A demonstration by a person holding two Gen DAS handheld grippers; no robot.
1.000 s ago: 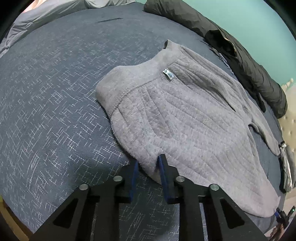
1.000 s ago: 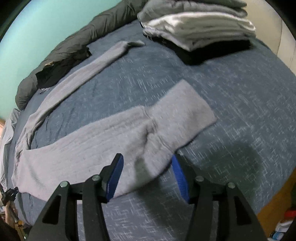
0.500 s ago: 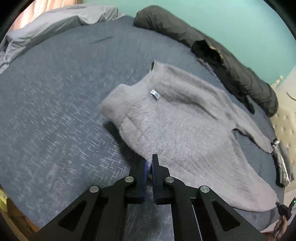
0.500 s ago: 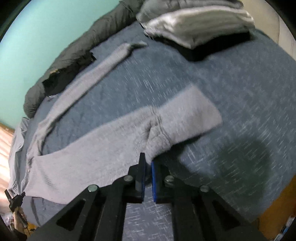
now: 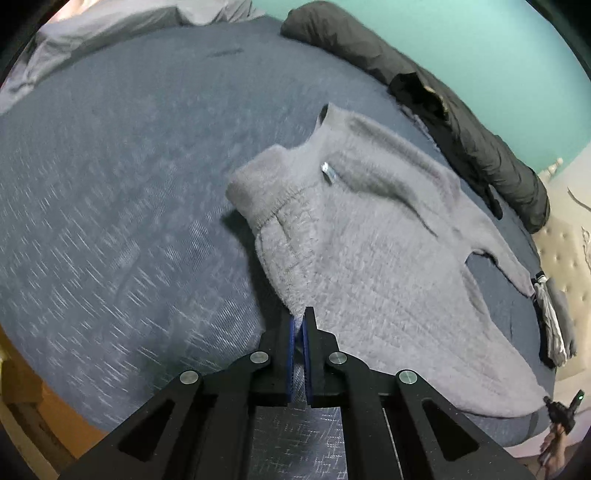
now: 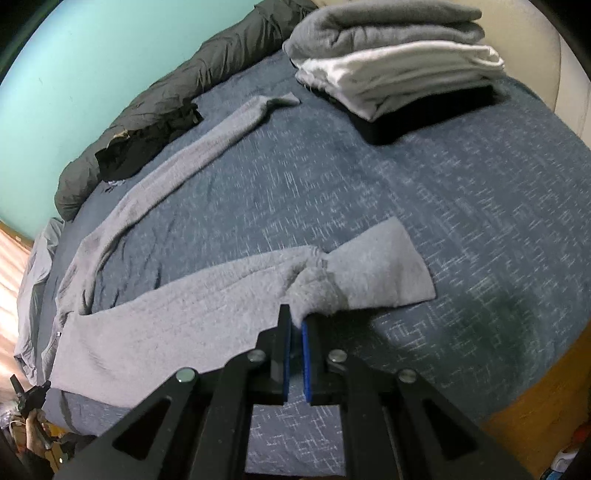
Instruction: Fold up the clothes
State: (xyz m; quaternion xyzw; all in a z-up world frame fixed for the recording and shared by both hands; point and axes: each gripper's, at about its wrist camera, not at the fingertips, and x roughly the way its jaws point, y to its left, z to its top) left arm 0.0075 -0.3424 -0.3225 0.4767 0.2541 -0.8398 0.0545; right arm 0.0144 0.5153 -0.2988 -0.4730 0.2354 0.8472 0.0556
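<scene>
Grey knit trousers (image 5: 369,258) lie spread on the blue bedcover (image 5: 129,184). The waistband with its small label (image 5: 328,171) is at the far left end. My left gripper (image 5: 300,314) is shut on the near edge of the trousers just below the waistband, and the cloth rises into a peak at the pads. In the right wrist view the same trousers (image 6: 166,314) run leftward. My right gripper (image 6: 295,314) is shut on a bunched fold of the near leg, beside its smooth cuff (image 6: 384,269). The far leg (image 6: 207,147) lies stretched out flat.
A stack of folded clothes (image 6: 399,66), grey over white over black, sits at the far right of the bed. A dark rolled quilt (image 5: 461,122) lines the far edge by the teal wall. Grey pillows (image 5: 110,26) lie far left. The wooden bed frame (image 6: 546,406) shows at the near edge.
Both grippers went from open around the trousers' near edge to shut on it. Each has since drawn the pinched cloth up a little off the bedcover.
</scene>
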